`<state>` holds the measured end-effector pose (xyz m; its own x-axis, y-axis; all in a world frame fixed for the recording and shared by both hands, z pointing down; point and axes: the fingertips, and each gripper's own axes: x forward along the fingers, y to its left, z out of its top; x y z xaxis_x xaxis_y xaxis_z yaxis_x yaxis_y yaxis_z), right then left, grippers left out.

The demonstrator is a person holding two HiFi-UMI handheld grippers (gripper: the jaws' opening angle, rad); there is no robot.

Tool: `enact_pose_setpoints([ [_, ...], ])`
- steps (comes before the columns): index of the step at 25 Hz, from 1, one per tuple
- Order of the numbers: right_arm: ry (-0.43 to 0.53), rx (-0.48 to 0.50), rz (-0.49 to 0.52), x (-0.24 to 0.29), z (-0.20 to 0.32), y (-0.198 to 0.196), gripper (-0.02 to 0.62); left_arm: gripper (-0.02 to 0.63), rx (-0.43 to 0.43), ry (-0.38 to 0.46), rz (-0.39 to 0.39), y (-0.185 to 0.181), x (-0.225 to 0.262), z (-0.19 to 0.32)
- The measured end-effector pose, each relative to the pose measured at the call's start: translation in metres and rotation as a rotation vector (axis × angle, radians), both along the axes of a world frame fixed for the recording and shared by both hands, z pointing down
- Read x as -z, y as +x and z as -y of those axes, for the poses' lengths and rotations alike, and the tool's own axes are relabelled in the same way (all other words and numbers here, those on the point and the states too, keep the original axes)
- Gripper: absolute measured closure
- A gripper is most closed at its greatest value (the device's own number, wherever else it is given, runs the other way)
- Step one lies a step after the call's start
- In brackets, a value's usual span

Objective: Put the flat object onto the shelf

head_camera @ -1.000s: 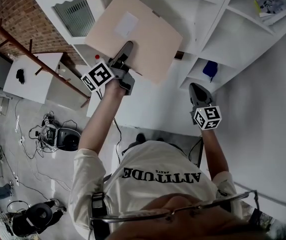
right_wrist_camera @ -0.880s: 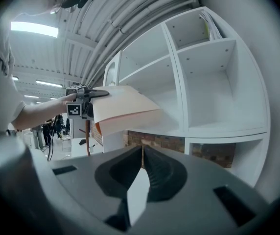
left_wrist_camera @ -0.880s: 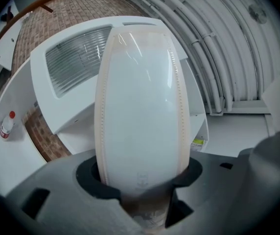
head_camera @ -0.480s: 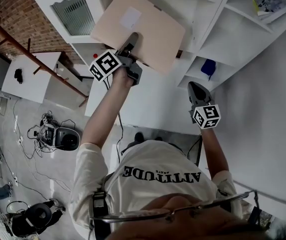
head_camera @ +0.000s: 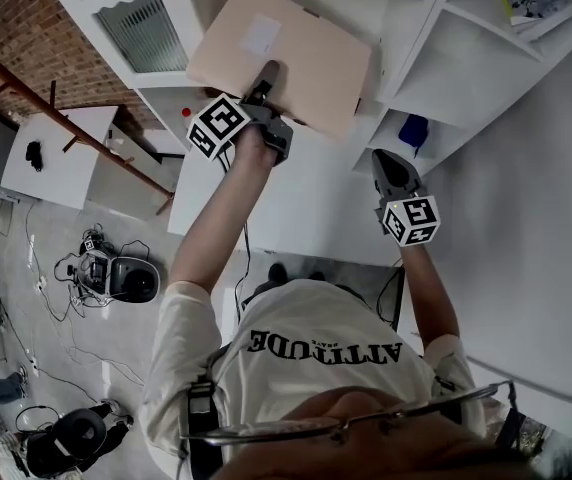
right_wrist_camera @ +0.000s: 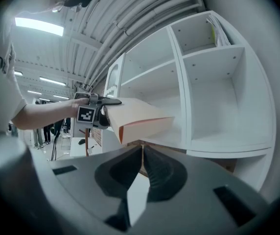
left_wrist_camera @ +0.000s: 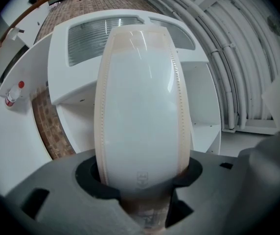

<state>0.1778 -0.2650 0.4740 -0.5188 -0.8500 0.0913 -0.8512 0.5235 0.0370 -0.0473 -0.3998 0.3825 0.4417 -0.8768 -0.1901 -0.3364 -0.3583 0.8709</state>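
Placement step: left gripper pinched the flat beige rectangular object at the mouth of the white shelf, right gripper pressed together, empty; level insertion was judged next.

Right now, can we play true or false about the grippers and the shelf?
1. The left gripper holds the flat box. True.
2. The right gripper holds a cup. False: its jaws are together with nothing in them.
3. The flat box lies on the floor. False: it is held up at the white shelf.
4. A blue thing sits in one shelf compartment. True.
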Motion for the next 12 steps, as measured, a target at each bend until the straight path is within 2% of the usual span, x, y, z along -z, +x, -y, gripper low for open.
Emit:
enact_pose_setpoints([
  [12, 0.037, 0.009, -0.004, 0.023, 0.018, -0.007, 0.563, 0.344, 0.022, -0.039, -0.087, 0.008, -0.007, 0.012],
])
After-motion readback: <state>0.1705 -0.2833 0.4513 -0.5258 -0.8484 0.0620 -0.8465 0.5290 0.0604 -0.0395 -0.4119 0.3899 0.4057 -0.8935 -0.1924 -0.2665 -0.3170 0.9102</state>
